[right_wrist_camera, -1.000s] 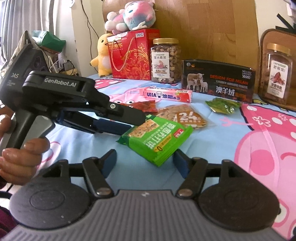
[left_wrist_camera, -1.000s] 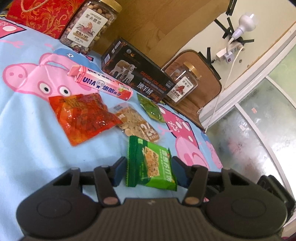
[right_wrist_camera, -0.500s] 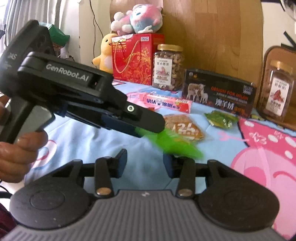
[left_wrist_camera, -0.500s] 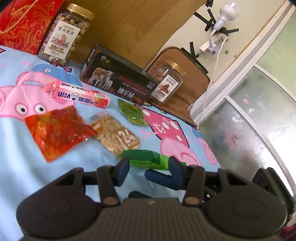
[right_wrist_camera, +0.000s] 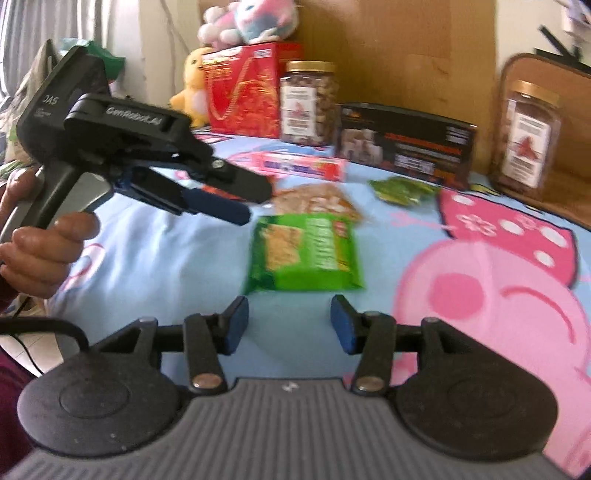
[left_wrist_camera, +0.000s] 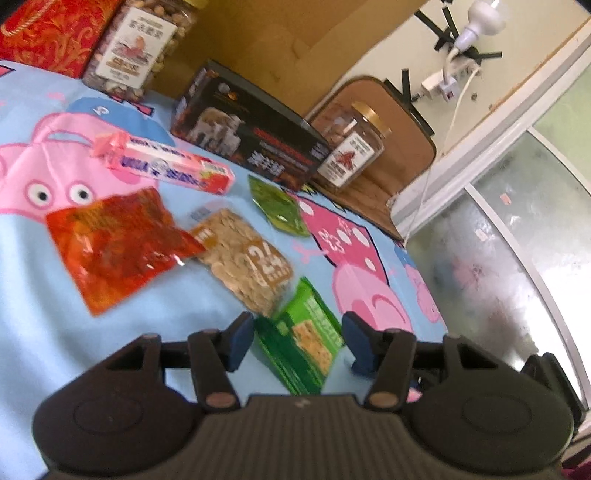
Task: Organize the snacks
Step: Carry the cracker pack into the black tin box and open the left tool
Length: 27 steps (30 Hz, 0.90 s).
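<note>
On the blue pig-print sheet the green cracker packet lies flat, free of both claws, its far edge just against the clear bag of pale round snacks. The left claw hangs over the packet's near end with its jaws opening; in the right wrist view its pads stand above and to the left of the packet, not pressing it. The right claw sits short of the packet, jaws opening, nothing between them. A hand grips the left claw's handle.

Counted across the sheet: five loose snack packs, namely the green packet, the clear bag, one red crinkly bag, one small green pouch, and one long pink candy box. Along the back stand two gold-lidded nut jars, one black box between them, and one red gift box. Two plush toys sit by the gift box.
</note>
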Tool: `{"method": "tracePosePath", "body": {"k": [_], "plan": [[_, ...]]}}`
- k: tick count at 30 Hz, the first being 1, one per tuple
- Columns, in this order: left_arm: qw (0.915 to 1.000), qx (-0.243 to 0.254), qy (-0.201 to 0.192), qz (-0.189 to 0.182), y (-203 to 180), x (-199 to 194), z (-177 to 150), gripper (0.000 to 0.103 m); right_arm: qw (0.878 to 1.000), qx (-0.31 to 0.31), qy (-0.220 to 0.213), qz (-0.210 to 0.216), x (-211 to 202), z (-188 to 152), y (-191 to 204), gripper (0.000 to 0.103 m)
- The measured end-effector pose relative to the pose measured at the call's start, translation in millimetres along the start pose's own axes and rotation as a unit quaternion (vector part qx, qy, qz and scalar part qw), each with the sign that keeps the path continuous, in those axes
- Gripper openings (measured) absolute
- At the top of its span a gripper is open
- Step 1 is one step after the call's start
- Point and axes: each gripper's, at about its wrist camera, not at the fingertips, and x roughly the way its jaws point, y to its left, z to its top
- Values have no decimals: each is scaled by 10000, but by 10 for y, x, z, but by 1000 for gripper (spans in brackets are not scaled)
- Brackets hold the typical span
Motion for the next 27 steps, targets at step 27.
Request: {"method": "tracePosePath", "body": {"k": [27], "plan": [[9948,789,-583,274,-436,34,978,44,9905,-287,-1332,-206,275,908,-375,50]]}}
